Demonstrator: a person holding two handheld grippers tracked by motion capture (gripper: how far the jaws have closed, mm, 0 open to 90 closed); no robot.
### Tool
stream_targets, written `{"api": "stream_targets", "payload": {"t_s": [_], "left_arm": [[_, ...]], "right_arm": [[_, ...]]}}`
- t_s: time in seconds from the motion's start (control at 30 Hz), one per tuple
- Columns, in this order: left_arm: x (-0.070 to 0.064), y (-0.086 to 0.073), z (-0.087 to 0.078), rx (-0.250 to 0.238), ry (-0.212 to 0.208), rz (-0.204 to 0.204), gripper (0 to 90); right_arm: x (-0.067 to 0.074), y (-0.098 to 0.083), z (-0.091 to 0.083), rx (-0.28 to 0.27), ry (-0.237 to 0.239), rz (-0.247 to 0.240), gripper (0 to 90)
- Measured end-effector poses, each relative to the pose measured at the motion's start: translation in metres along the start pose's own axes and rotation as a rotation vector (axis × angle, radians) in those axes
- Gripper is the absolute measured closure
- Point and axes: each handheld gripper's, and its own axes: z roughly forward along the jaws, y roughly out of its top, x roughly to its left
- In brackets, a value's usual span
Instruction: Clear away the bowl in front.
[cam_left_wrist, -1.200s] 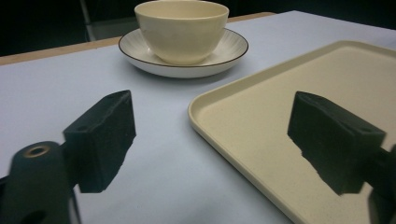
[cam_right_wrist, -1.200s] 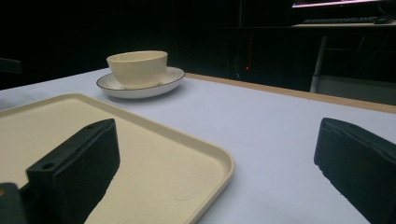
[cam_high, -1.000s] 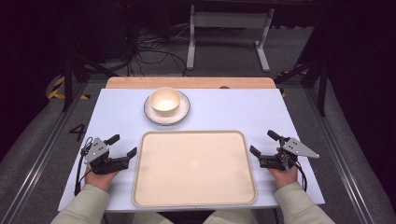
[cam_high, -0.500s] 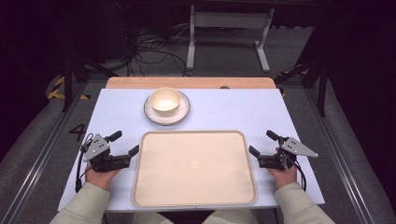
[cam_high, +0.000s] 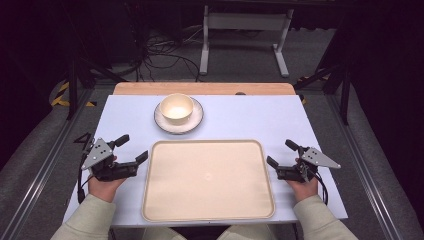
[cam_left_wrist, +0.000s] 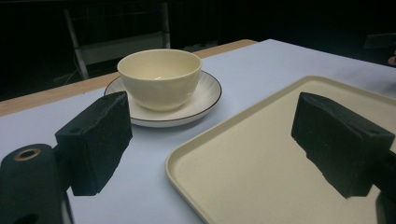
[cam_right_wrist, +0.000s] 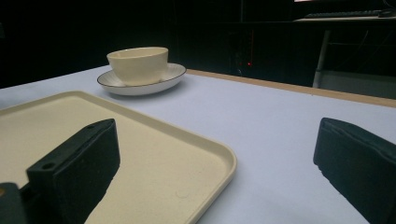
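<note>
Open left gripper (cam_high: 131, 147) near bowl (cam_high: 176, 107)

Tray (cam_high: 207, 180) sits on the table (cam_high: 250, 117) at the near edge, dead centre. Behind it, a little left, the bowl (cam_high: 176, 106) stands in the saucer (cam_high: 187, 123), well apart from the tray. Left tool (cam_high: 131, 149) flanks the tray's left side, right tool (cam_high: 281, 153) just off its right side, nothing between either one's jaws.
</note>
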Motion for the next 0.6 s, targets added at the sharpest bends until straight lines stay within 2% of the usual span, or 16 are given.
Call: {"api": "stream_targets", "payload": {"t_s": [0.43, 0.5, 0.6], "left_arm": [[-0.004, 0.020, -0.002, -0.023, -0.024, 0.009, 10.1], [-0.005, 0.023, -0.002, -0.035, -0.035, 0.008, 8.2], [-0.006, 0.029, 0.000, -0.026, -0.056, 0.008, 6.5]], "right_arm": [[0.000, 0.000, 0.000, 0.004, 0.000, 0.006, 0.7], [0.000, 0.000, 0.000, 0.004, 0.000, 0.007, 0.8], [0.000, 0.000, 0.000, 0.004, 0.001, 0.007, 0.8]]}}
